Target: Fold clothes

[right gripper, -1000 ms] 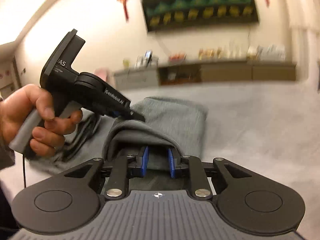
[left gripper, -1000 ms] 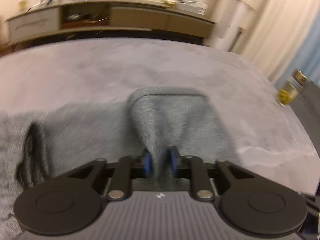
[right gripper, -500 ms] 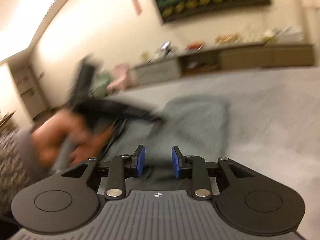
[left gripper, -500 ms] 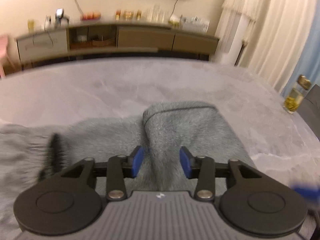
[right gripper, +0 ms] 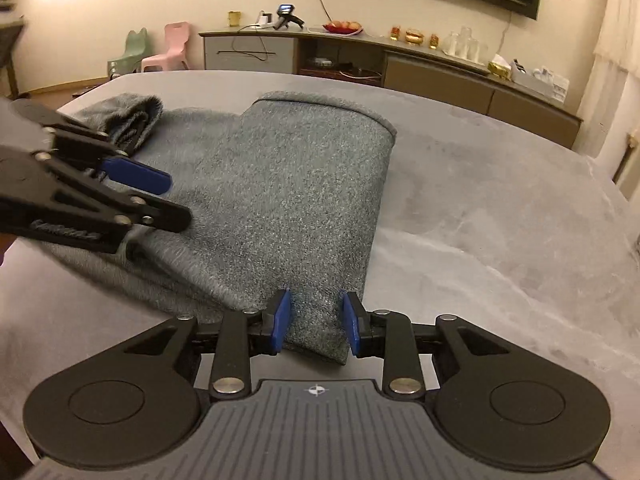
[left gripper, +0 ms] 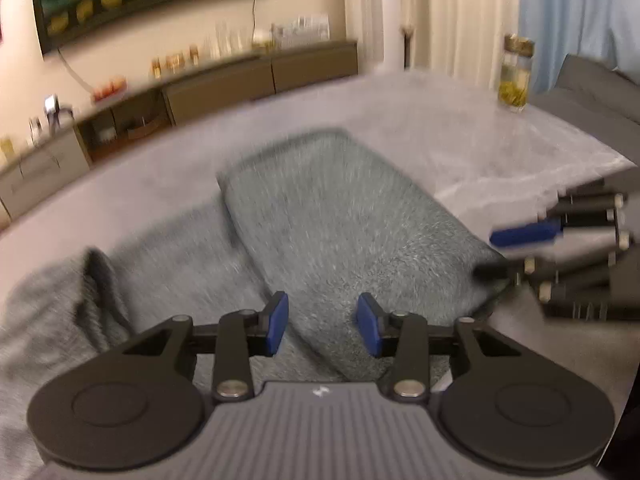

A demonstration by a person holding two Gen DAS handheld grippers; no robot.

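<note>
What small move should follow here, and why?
Probably draw both claws back clear of the grey garment: the left claw and right claw, jaws just opened, stand apart with the folded flap lying flat between them, so this fold looks laid.

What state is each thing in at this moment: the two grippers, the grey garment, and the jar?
left gripper: open, jaws have just been opening, pads clear of the cloth beneath.
right gripper: open, jaws have just been opening, garment's near corner between the pads, not pinched.
grey garment: lying on the bed, one part folded over the rest, a bunched end at the far left.
jar: upright, lid on.
</note>
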